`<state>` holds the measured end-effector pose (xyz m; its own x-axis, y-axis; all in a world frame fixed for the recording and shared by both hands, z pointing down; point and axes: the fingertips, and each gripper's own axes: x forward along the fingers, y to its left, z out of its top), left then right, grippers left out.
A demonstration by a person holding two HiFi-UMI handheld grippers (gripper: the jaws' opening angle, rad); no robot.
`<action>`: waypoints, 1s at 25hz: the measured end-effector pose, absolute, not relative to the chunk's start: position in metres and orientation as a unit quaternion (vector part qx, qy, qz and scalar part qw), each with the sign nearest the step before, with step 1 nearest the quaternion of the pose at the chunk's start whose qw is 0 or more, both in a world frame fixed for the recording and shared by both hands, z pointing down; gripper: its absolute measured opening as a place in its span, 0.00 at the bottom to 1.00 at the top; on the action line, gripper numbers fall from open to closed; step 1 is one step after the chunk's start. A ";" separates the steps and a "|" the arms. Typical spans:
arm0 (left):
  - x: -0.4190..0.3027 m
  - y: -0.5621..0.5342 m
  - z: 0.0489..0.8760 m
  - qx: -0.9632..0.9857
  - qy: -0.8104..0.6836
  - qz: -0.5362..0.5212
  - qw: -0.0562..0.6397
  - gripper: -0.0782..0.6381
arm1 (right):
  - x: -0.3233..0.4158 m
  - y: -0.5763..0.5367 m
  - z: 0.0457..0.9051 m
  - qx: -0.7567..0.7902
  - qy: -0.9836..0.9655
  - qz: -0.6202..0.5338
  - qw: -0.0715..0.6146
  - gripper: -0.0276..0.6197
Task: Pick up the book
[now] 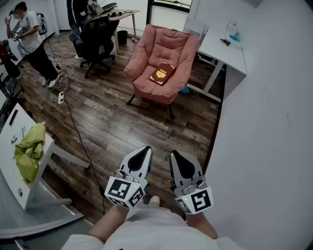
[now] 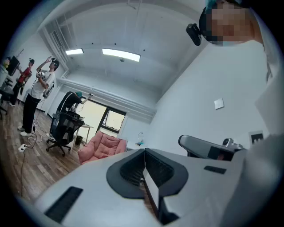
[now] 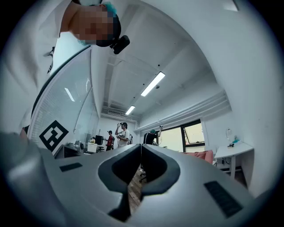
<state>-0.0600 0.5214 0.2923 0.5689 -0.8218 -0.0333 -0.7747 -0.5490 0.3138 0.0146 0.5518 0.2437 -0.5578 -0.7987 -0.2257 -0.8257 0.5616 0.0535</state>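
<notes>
Two grippers, left (image 1: pixel 145 150), right (image 1: pixel 174 155), fingers closed, book (image 1: pixel 162 73) on armchair (image 1: pixel 168 41), cable (image 1: pixel 77 131) crossing floor (image 1: pixel 127 122)

Bare wood floor (image 1: pixel 122 122) runs to the armchair (image 1: pixel 168 44); white wall (image 1: pixel 264 146) close right, cable (image 1: pixel 72 119) trailing left

Far centre: armchair (image 1: pixel 168 46) on the floor (image 1: pixel 122 122); book (image 1: pixel 162 73) lying on its seat.
Right of armchair: wall-side table (image 1: pixel 220 51), against the wall (image 1: pixel 274 122).
Left of armchair, farther off: office chair (image 1: pixel 95 36); far table (image 1: pixel 128 14) behind it.
Far left: person (image 1: pixel 30 41), standing.
Floor, left: power strip (image 1: pixel 61 98).
Near left: side table (image 1: pixel 17 129) with cloth (image 1: pixel 29 149) on it.
Nearest: left gripper (image 1: pixel 145 150) and right gripper (image 1: pixel 176 155), side by side, apart.
</notes>
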 end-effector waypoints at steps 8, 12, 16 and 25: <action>-0.059 0.512 0.292 0.874 -0.453 -0.096 0.146 0.12 | 0.017 0.542 0.246 -0.462 0.880 0.068 0.093 0.09; -0.057 0.509 0.287 0.875 -0.452 -0.098 0.140 0.12 | 0.016 0.539 0.247 -0.464 0.879 0.076 0.081 0.09; -0.053 0.506 0.286 0.878 -0.452 -0.093 0.132 0.12 | 0.016 0.534 0.246 -0.464 0.879 0.075 0.082 0.09; -0.034 0.500 0.281 0.881 -0.445 -0.098 0.130 0.12 | 0.033 0.527 0.243 -0.463 0.879 0.059 0.098 0.09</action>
